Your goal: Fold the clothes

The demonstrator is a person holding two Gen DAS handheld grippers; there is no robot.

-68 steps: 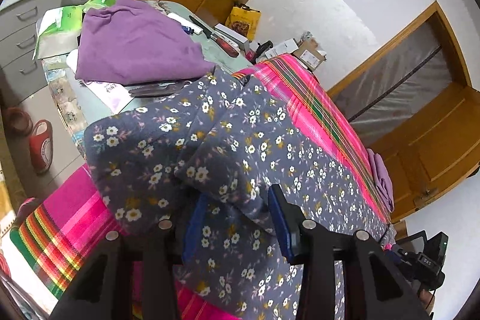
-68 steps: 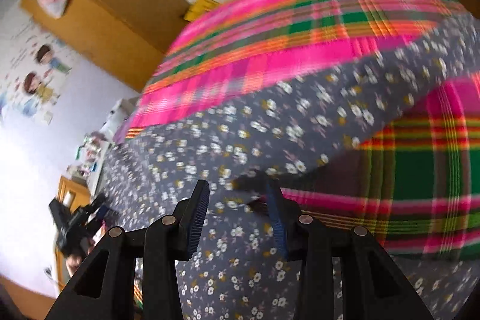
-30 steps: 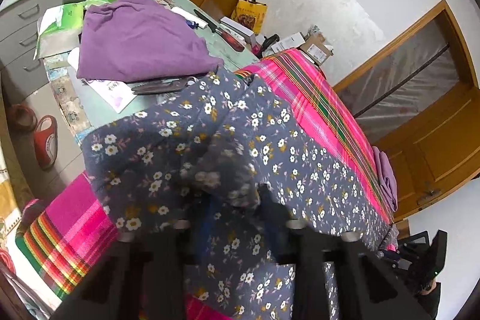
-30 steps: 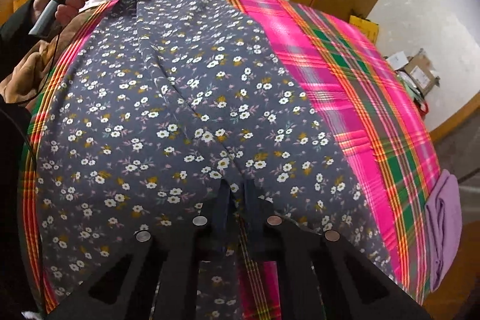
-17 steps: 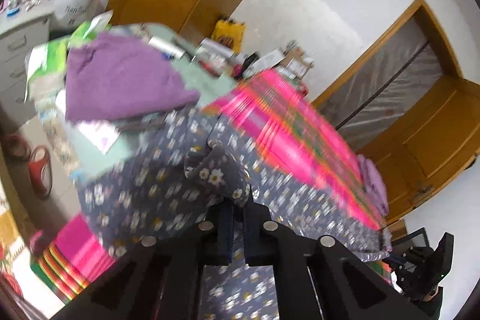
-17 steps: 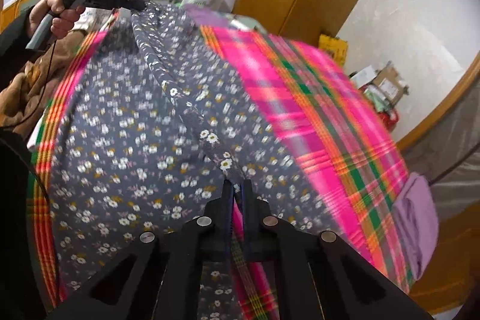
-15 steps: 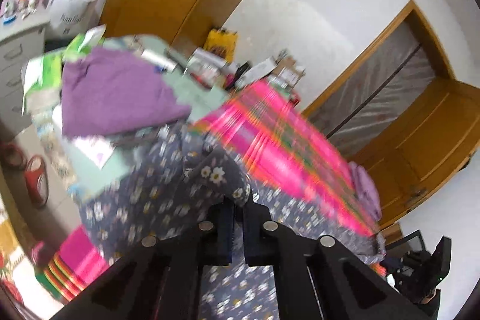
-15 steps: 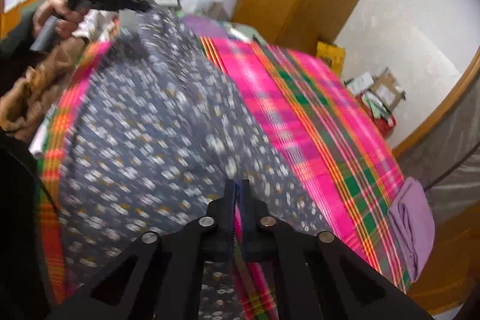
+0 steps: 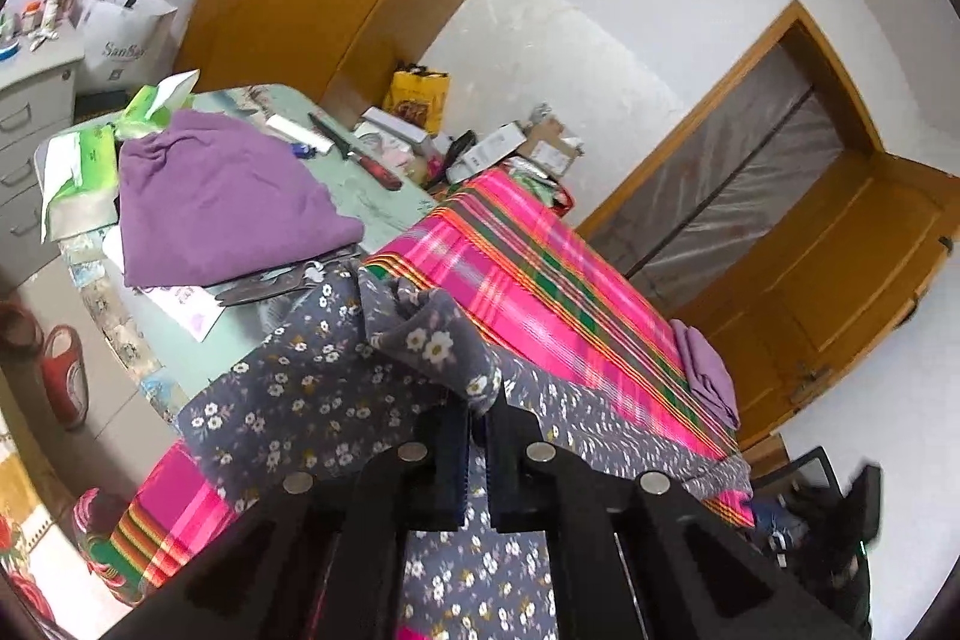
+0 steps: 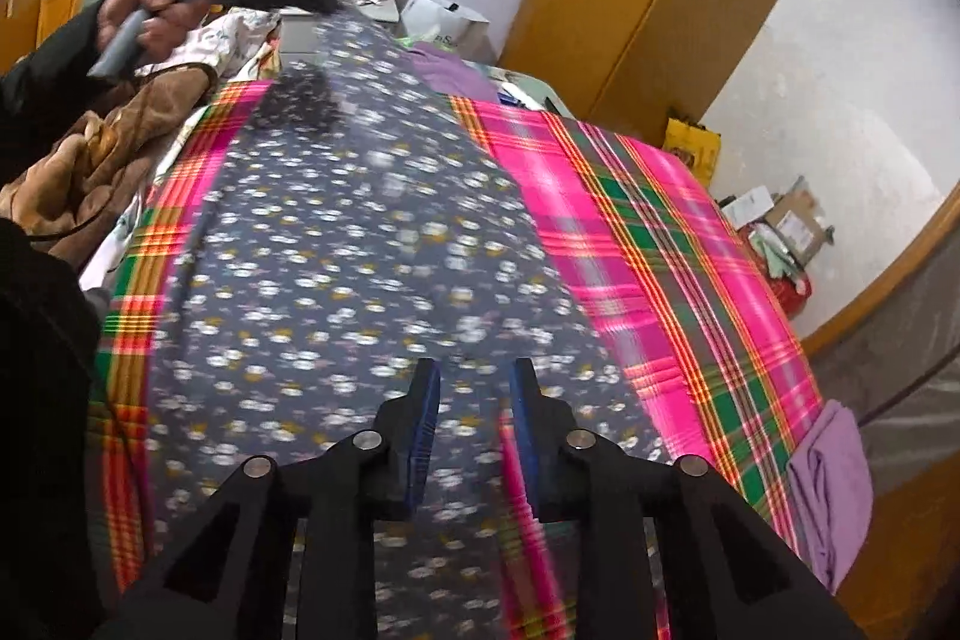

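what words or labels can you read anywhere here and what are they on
"SanS…": script on the white paper bag beside the grey drawer unit; the last letters are too blurred to read.
Yellow bag by the wall: dark print, illegible.
Cardboard boxes on the floor: labels too small to read.
Green tissue packs: print illegible.
Bottles on the drawer unit: labels too small.

Garment (image 10: 360, 280) lay along bed (image 10: 690, 250), its far end lifted in left gripper (image 9: 477, 430). Right gripper (image 10: 474, 400) hung over its near part. Desk (image 9: 384, 202) stood beyond bed's end, a cloth (image 9: 222, 202) on it.
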